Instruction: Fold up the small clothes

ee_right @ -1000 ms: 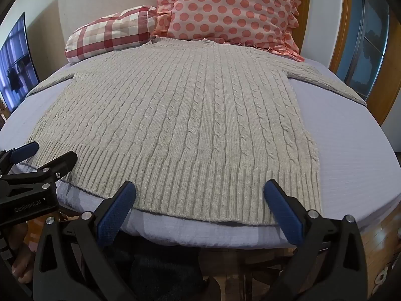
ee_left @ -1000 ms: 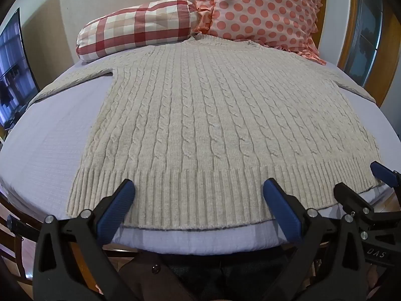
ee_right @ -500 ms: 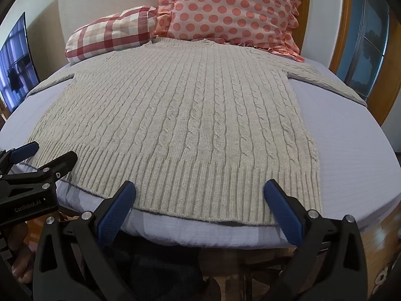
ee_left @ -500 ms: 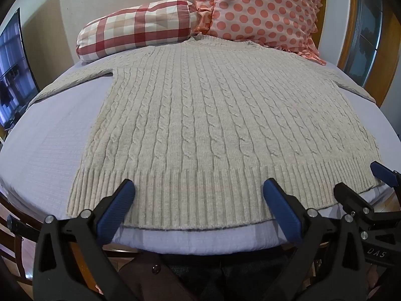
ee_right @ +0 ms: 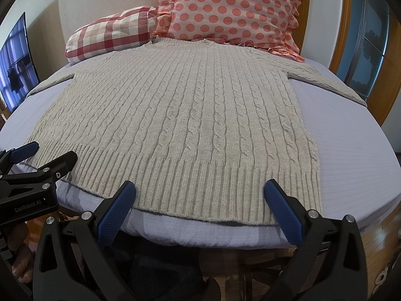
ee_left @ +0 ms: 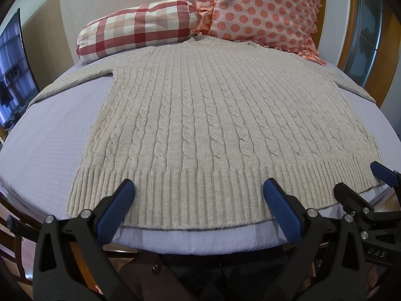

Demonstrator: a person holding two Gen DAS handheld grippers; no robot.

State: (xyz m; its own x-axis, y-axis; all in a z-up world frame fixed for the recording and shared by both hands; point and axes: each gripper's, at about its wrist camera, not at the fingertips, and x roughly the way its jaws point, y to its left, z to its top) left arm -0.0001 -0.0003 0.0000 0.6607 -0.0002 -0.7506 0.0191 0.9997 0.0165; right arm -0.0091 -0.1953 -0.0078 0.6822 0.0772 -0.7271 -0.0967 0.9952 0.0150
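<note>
A beige cable-knit sweater [ee_left: 215,125] lies flat and spread out on a lavender sheet, hem toward me, sleeves out to both sides; it also shows in the right wrist view [ee_right: 185,125]. My left gripper [ee_left: 198,193] is open and empty, fingertips over the ribbed hem left of centre. My right gripper [ee_right: 200,195] is open and empty over the hem's right part. Each gripper shows in the other's view, the right gripper [ee_left: 361,188] at the hem's right corner and the left gripper [ee_right: 45,155] at its left corner.
A red plaid pillow [ee_left: 135,35] and a pink polka-dot pillow [ee_left: 263,10] lean at the far edge behind the collar. The lavender sheet [ee_right: 351,150] has bare areas beside the sweater. A screen [ee_left: 12,70] stands left, a wooden frame [ee_right: 386,75] right.
</note>
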